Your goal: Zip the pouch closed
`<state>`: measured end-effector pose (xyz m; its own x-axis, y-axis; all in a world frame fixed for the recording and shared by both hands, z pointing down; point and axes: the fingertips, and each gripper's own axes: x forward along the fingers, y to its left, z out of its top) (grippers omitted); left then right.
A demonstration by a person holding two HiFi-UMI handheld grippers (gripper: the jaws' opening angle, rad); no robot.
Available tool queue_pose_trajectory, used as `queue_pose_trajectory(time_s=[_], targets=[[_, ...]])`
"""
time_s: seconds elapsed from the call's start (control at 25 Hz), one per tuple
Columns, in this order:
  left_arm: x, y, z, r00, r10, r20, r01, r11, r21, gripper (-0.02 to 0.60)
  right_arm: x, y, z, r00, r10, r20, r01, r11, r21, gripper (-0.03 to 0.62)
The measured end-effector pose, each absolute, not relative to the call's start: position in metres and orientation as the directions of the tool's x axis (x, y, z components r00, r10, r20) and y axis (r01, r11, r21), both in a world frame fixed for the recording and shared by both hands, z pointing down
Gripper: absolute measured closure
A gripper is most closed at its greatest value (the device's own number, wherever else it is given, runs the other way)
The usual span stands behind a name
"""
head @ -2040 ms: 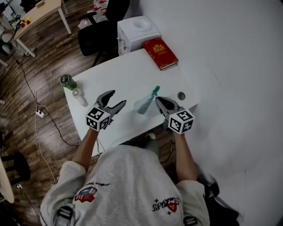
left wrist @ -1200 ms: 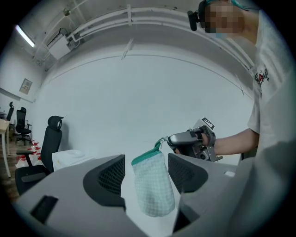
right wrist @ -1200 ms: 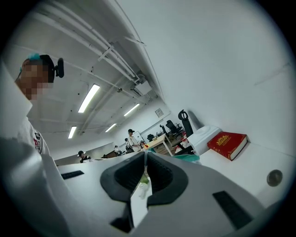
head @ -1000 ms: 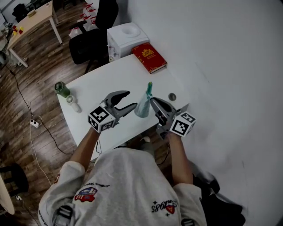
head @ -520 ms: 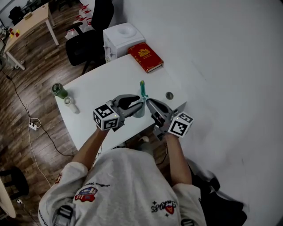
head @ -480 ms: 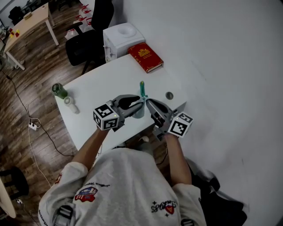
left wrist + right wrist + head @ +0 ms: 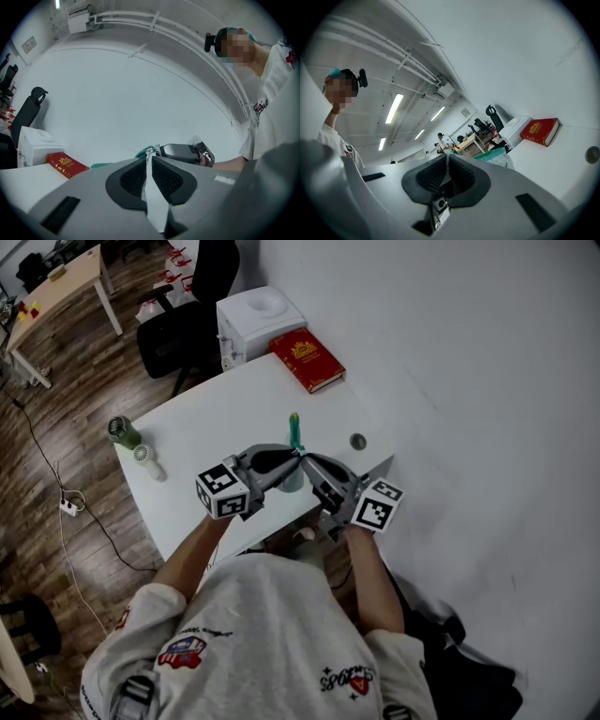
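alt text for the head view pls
Seen from above, a person holds a small pouch over a white table between two tools: the right tool grips it, and the left tool has just been closing its jaws on it. A red book lies at the far corner.

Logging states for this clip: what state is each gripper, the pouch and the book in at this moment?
left gripper: jaws have just been closing, shut on the pouch's pale fabric.
right gripper: shut on the pouch's edge.
pouch: held up off the table between both grippers, teal end up; whether the zip is open or closed cannot be told.
red book: closed, lying flat on the table.
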<state>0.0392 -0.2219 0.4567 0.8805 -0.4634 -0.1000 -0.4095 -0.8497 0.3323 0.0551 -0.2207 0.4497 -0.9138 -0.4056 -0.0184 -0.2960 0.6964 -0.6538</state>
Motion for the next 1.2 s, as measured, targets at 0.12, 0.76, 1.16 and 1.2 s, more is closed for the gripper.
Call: queue_pose_trajectory(time_s=[0.12, 0.76, 1.16, 1.2], targets=[[0.036, -0.221, 0.455, 0.874, -0.476, -0.097, -0.428, -0.849, 0.31, 0.571, 0.054, -0.221, 0.45, -0.914, -0.404, -0.019, -0.293, 0.694, -0.658, 0.569], [0.014, -0.215, 0.494, 0.895, -0.394, 0.207, -0.426, -0.893, 0.142, 0.58, 0.037, -0.213, 0.49, -0.918, -0.393, 0.04, -0.28, 0.577, -0.767, 0.572], [0.011, -0.217, 0.517, 0.87, -0.387, 0.306, -0.434, -0.896, 0.099, 0.58, 0.036, -0.21, 0.511, -0.913, -0.401, 0.076, -0.307, 0.554, -0.774, 0.577], [0.011, -0.217, 0.519, 0.866, -0.389, 0.315, -0.437, -0.895, 0.095, 0.58, 0.036, -0.21, 0.512, -0.913, -0.402, 0.076, -0.309, 0.556, -0.772, 0.577]])
